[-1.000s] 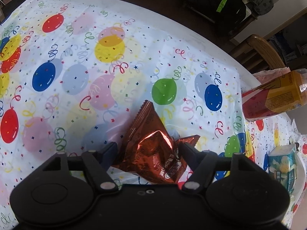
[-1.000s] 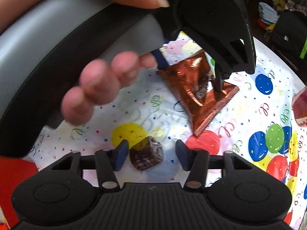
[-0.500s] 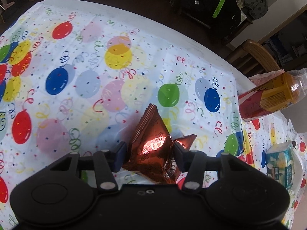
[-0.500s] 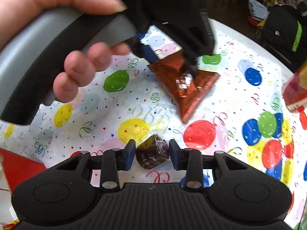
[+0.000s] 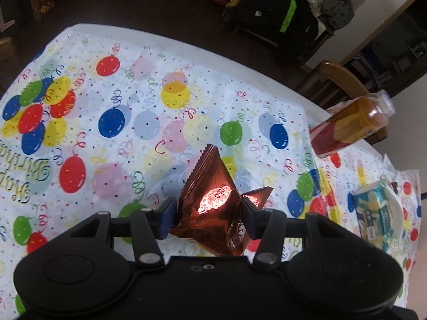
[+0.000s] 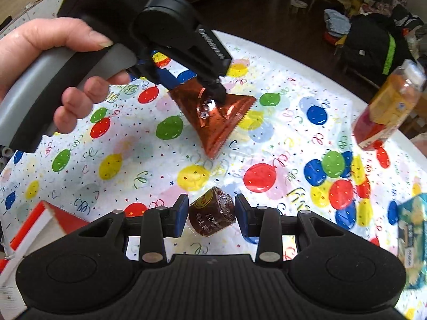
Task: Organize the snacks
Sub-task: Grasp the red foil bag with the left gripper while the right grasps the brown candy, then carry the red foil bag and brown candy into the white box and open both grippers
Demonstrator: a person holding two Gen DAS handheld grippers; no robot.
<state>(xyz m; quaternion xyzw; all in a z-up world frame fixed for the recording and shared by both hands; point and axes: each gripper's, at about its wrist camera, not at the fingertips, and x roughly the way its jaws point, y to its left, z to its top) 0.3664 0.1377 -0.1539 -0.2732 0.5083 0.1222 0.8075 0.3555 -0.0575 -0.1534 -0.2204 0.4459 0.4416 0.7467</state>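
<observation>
The left claw (image 5: 209,213) pinches a copper foil snack packet (image 5: 213,200), lifted clear of the table (image 5: 80,138), presumably for sorting. The right claw (image 6: 212,213) squeezes a small brown wrapped cake (image 6: 212,214), likewise gathered.

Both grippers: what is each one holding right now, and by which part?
Left gripper pinches the foil packet across its middle, lifted off the tablecloth. Right gripper clamps the brown wrapped snack by its two sides.

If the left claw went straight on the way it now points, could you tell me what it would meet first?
Beyond the copper foil packet it grips, the left claw points down at the balloon tablecloth. That bare cloth looks like the first contact, though depth is hard to judge. The juice bottle lies off to the side.
</observation>
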